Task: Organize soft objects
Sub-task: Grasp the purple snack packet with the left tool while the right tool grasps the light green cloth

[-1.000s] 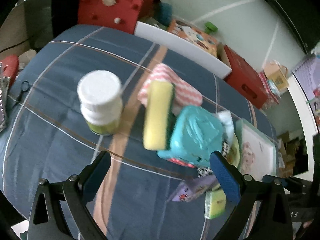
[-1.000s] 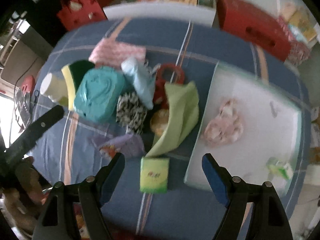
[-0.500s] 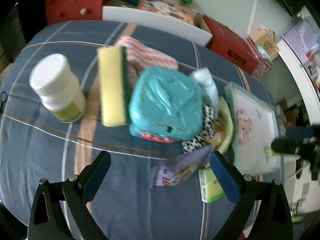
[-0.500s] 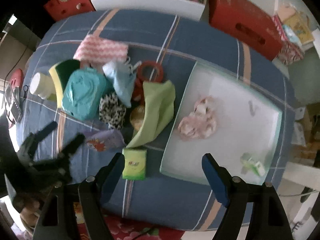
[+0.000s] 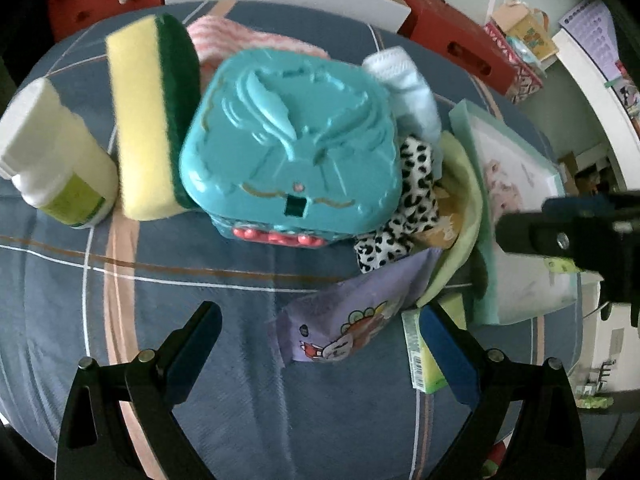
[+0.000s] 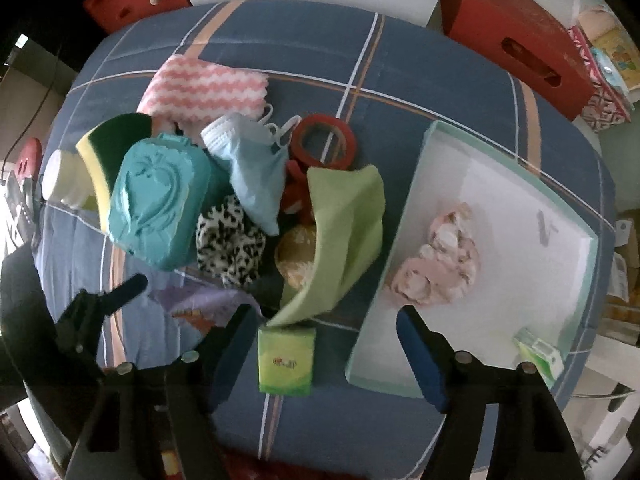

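The purple cartoon cloth (image 5: 352, 332) lies on the surface at about 1 o'clock from the left gripper (image 5: 320, 344), closer than to the right gripper (image 6: 324, 344). Both sets of fingers are spread and hold nothing; the cloth's long axis runs toward 2 o'clock.

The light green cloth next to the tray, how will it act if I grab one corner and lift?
The light green cloth lies folded and draped, so it will probably hang limp. It looks thin, likely light. Its edge overlaps the orange item, which may shift.
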The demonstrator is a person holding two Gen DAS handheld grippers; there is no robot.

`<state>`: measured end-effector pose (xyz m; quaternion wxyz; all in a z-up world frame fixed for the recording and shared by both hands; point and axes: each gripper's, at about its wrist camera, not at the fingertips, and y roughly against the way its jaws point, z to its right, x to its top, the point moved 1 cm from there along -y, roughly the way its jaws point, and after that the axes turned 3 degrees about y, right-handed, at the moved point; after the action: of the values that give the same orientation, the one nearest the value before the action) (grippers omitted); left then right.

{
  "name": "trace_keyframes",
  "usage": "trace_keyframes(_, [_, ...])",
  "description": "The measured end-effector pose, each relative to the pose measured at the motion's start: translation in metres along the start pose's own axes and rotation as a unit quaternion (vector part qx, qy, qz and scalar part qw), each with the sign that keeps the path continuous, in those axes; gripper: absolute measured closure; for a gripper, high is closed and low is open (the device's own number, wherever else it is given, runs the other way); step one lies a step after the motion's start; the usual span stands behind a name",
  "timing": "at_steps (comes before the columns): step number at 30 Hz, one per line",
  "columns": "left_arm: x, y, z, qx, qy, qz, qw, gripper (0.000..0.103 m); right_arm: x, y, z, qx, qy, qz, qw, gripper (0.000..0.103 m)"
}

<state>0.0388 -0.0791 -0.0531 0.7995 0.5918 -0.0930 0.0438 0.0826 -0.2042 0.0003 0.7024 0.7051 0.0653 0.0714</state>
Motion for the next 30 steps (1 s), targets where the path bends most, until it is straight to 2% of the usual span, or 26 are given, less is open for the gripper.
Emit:
trace_keyframes(8, [0.005,-0.017,0.013,0.001,-0.005,-0.011,0.9999,0.005,0.012,-0.026,0.002,0.01,-0.004,-0.007,1.0,0.043])
trace_keyframes(10, [0.007,-0.02,0.015,0.003,-0.006,-0.011,0.9999,0.006,0.014,-0.033,0.001,0.009,0.001,-0.011,1.0,0.054])
trace_keyframes(14, [0.012,-0.024,0.011,-0.005,-0.009,-0.023,0.9997,0.023,0.021,-0.048,-0.002,0.013,-0.001,-0.014,1.0,0.056])
trace_keyframes(17, [0.012,-0.03,0.014,-0.009,-0.018,-0.028,0.9994,0.027,0.025,-0.057,-0.003,0.006,0.001,-0.017,1.0,0.058])
trace_keyframes(19, [0.013,-0.032,0.017,-0.012,-0.023,-0.03,0.9992,0.034,0.027,-0.061,-0.001,0.006,0.003,-0.02,1.0,0.065])
trace_keyframes(24, [0.013,-0.033,0.022,-0.014,-0.029,-0.027,0.9991,0.04,0.027,-0.065,-0.003,0.005,0.013,-0.018,1.0,0.073])
trace_keyframes(25, [0.014,-0.033,0.023,-0.016,-0.029,-0.025,0.9991,0.044,0.026,-0.067,-0.001,0.003,0.016,-0.017,1.0,0.075])
trace_keyframes(27, [0.015,-0.031,0.027,-0.022,-0.03,-0.021,0.9991,0.047,0.024,-0.061,-0.004,-0.002,0.024,-0.014,1.0,0.077])
trace_keyframes(29, [0.015,-0.028,0.025,-0.026,-0.031,-0.017,0.999,0.054,0.021,-0.056,-0.005,-0.005,0.03,-0.012,0.999,0.083])
trace_keyframes(30, [0.016,-0.027,0.026,-0.032,-0.03,-0.016,0.9989,0.054,0.02,-0.055,-0.005,-0.006,0.034,-0.01,0.999,0.088])
